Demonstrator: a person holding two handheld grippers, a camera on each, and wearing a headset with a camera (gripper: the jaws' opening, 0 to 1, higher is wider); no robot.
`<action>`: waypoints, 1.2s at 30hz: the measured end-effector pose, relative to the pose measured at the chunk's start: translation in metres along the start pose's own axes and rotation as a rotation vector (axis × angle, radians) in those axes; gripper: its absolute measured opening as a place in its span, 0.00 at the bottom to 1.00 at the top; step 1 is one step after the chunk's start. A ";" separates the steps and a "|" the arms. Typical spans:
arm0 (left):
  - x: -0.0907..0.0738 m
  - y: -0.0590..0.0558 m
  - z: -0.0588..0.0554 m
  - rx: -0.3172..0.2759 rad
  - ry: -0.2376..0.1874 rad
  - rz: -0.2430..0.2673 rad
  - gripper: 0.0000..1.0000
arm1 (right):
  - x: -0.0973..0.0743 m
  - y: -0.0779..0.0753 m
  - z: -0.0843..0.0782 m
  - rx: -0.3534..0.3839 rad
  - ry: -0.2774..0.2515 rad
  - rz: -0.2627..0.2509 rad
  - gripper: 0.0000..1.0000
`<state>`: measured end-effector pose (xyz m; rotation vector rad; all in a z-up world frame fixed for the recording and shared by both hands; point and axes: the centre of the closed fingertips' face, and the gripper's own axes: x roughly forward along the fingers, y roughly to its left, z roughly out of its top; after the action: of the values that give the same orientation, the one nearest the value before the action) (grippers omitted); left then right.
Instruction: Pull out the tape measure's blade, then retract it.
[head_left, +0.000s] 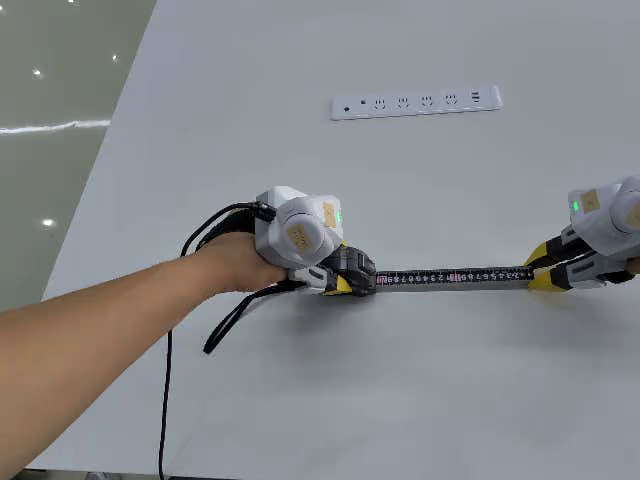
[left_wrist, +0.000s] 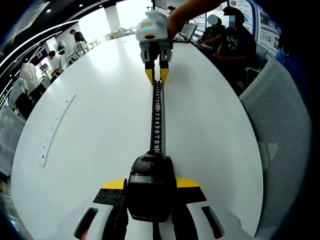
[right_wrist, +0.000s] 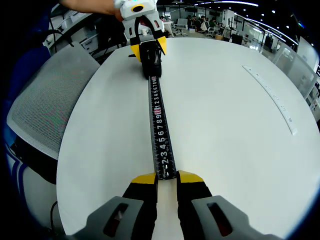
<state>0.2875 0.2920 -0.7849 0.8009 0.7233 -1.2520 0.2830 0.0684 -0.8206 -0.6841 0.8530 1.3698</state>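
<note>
Tape measure (head_left: 352, 271) is clamped between the left gripper's (head_left: 338, 281) jaws, low on the white table (head_left: 300, 150). Running right from that gripper, the blade (head_left: 455, 277) lies stretched flat to the right gripper (head_left: 545, 270), whose jaws pinch its tip. Blade looks well out, I'd say. Retraction wants a firm left hold and the tip fed straight back, slowly, so it doesn't whip home.

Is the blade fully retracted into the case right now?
No, the blade stretches out from the case to the right gripper.
</note>
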 end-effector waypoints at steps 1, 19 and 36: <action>0.000 0.000 0.000 0.000 0.000 0.000 0.30 | 0.000 0.000 -0.001 0.001 0.000 0.000 0.10; 0.000 0.000 0.000 0.001 0.000 -0.002 0.30 | -0.007 -0.002 -0.010 0.024 0.000 -0.006 0.09; 0.003 0.000 0.002 0.008 -0.004 -0.014 0.31 | -0.006 -0.001 -0.008 0.004 0.022 -0.010 0.11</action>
<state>0.2883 0.2894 -0.7861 0.8013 0.7222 -1.2692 0.2828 0.0582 -0.8200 -0.7009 0.8689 1.3530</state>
